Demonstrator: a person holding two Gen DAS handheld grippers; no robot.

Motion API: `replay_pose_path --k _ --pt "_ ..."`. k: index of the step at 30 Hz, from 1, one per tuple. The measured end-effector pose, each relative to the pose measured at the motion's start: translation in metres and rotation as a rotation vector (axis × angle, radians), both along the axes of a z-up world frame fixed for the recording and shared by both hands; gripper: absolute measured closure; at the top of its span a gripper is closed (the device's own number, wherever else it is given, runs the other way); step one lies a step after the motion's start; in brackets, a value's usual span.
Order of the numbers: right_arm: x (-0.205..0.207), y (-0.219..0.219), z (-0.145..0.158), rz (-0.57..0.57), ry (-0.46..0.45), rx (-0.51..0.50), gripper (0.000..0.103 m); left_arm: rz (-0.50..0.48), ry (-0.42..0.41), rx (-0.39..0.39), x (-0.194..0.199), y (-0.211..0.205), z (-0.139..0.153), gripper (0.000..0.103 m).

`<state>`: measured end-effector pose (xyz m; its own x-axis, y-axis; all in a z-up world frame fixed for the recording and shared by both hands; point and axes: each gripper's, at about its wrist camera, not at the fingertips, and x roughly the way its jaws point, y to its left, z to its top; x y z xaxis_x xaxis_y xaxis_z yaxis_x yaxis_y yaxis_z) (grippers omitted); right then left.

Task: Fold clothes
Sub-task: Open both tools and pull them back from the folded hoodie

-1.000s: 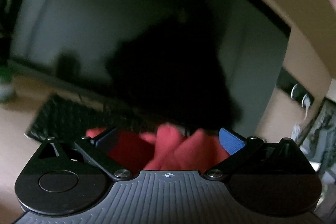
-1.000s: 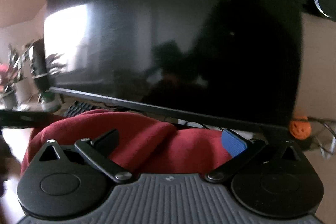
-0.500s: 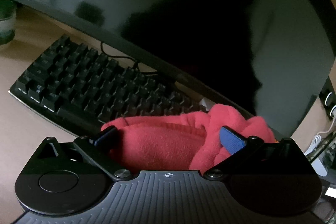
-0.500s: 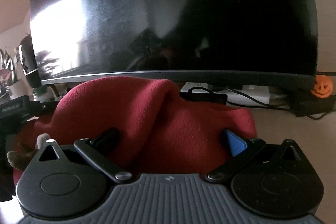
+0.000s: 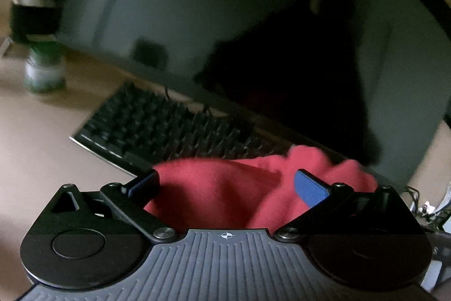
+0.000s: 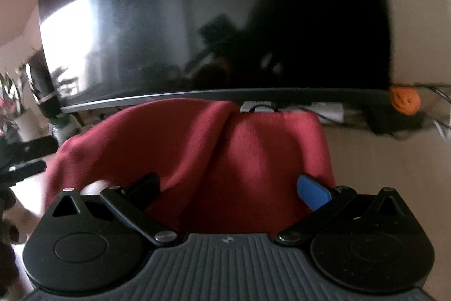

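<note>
A red fleece garment (image 5: 225, 188) lies bunched on the tan desk in front of the monitor. In the left wrist view it fills the space between the fingers of my left gripper (image 5: 225, 184), whose jaws stand wide apart. In the right wrist view the same garment (image 6: 225, 154) rises in a folded hump between the fingers of my right gripper (image 6: 228, 186), also wide apart. Neither gripper pinches the cloth. The garment's lower part is hidden behind the gripper bodies.
A large dark monitor (image 6: 214, 27) stands close behind the garment. A black keyboard (image 5: 157, 129) lies at the left under the monitor. A green-and-white can (image 5: 42, 66) stands far left. An orange pumpkin figure (image 6: 404, 100) and cables sit at the right.
Both views tilted up a little and blurred. The garment stays between the open fingers of both grippers. In the right view its hump has flattened and spread toward the right.
</note>
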<state>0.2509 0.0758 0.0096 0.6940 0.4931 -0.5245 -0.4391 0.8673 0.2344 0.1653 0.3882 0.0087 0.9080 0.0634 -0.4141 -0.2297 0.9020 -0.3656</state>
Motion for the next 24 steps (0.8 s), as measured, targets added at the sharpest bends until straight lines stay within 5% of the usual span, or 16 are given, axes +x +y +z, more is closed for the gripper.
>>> replay_pose_path --k 4,7,10,15,24 --pt "-0.071 -0.029 0.018 0.001 -0.048 0.002 0.0 0.037 -0.012 0.036 -0.068 -0.047 0.027 0.0" --pt "-0.13 -0.048 0.009 -0.003 -0.102 -0.084 0.0 0.131 0.021 0.15 -0.122 -0.095 0.031 0.0" --pt "-0.177 -0.068 -0.008 -0.049 -0.096 -0.11 0.0 0.213 0.044 0.211 -0.175 -0.142 0.019 0.0" --pt "-0.224 -0.094 -0.026 -0.1 -0.054 -0.124 0.0 0.167 0.116 0.203 -0.235 -0.18 -0.007 0.0" --pt "-0.238 -0.103 -0.004 -0.13 -0.099 -0.133 0.0 0.08 0.095 0.197 -0.244 -0.188 -0.005 0.0"
